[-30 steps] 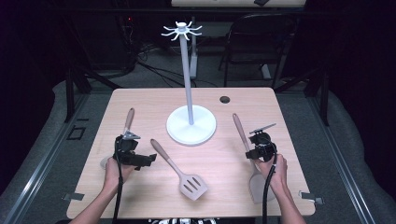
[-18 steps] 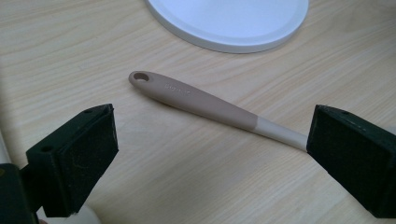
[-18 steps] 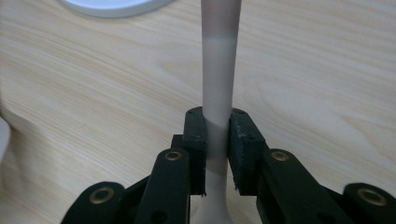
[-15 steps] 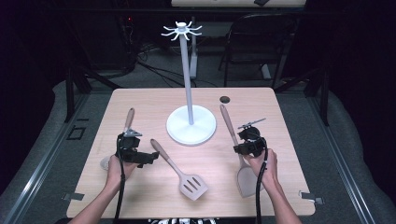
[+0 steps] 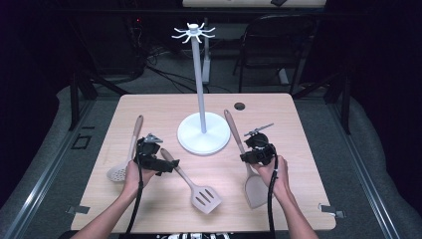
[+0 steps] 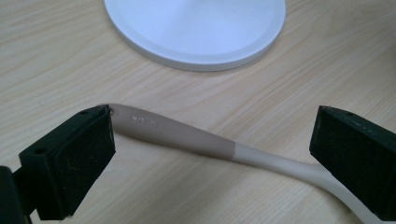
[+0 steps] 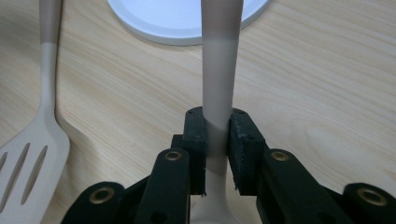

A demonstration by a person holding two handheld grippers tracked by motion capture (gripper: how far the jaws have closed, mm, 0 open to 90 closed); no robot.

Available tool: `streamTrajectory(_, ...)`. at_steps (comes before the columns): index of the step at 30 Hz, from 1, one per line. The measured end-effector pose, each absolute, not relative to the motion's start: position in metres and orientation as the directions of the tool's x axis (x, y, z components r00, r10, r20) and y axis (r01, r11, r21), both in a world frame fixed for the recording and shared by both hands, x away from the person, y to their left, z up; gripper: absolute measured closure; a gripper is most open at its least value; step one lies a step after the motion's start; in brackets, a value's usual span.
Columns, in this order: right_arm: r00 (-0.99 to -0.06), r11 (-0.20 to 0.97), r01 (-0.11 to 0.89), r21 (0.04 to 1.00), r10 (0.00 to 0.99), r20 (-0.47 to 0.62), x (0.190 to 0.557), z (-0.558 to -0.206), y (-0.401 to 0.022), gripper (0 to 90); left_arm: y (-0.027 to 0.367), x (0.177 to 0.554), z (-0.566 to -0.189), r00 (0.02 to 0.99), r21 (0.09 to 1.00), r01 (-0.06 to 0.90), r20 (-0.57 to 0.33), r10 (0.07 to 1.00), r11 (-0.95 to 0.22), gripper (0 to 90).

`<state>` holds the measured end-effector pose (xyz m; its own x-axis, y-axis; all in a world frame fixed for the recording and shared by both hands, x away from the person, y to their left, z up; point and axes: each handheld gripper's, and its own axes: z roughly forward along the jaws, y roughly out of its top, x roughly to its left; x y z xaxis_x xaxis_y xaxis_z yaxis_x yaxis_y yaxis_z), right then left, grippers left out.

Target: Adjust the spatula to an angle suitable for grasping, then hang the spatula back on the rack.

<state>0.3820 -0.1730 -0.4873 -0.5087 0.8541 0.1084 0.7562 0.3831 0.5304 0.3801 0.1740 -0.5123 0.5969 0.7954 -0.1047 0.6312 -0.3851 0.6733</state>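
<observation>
A white hook stand (image 5: 199, 74) rises from its round base (image 5: 204, 133) at mid-table. My right gripper (image 5: 247, 155) is shut on the handle of a beige solid spatula (image 5: 255, 191). In the right gripper view the pads (image 7: 195, 140) pinch that handle (image 7: 218, 84), whose far end reaches over the base (image 7: 182, 18). My left gripper (image 5: 166, 164) is open at the handle end of a slotted spatula (image 5: 205, 198). In the left gripper view that handle (image 6: 177, 133) lies on the table between the wide-apart jaws, untouched.
A beige skimmer (image 5: 119, 172) lies at the left of the wooden table (image 5: 298, 129), its handle pointing away from me. A small dark hole (image 5: 240, 106) sits near the far edge. Dark chairs and cables stand behind the table.
My right gripper has carried the solid spatula left, toward the stand's base, and slightly up. My left gripper has shifted right, closer to the slotted spatula's handle.
</observation>
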Motion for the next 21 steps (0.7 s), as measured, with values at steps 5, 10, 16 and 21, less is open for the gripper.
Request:
streamTrajectory(5,-0.543,0.412,0.735,0.539,0.833,0.104,0.380,-0.486,-0.163,78.7,0.171,0.380,-0.510,0.603,0.683,0.623,-0.109,0.791,-0.381,0.1)
streamTrajectory(10,-0.576,0.431,0.708,0.560,0.811,0.104,0.378,-0.485,-0.154,78.8,0.172,0.381,-0.510,0.591,0.694,0.626,-0.125,0.797,-0.355,0.3)
streamTrajectory(16,-0.596,0.452,0.692,0.563,0.798,0.091,0.377,-0.485,-0.149,78.7,0.172,0.382,-0.512,0.595,0.692,0.630,-0.139,0.792,-0.352,0.7)
streamTrajectory(21,-0.602,0.447,0.686,0.574,0.792,0.102,0.375,-0.486,-0.147,78.7,0.167,0.379,-0.510,0.604,0.693,0.625,-0.138,0.785,-0.358,0.8)
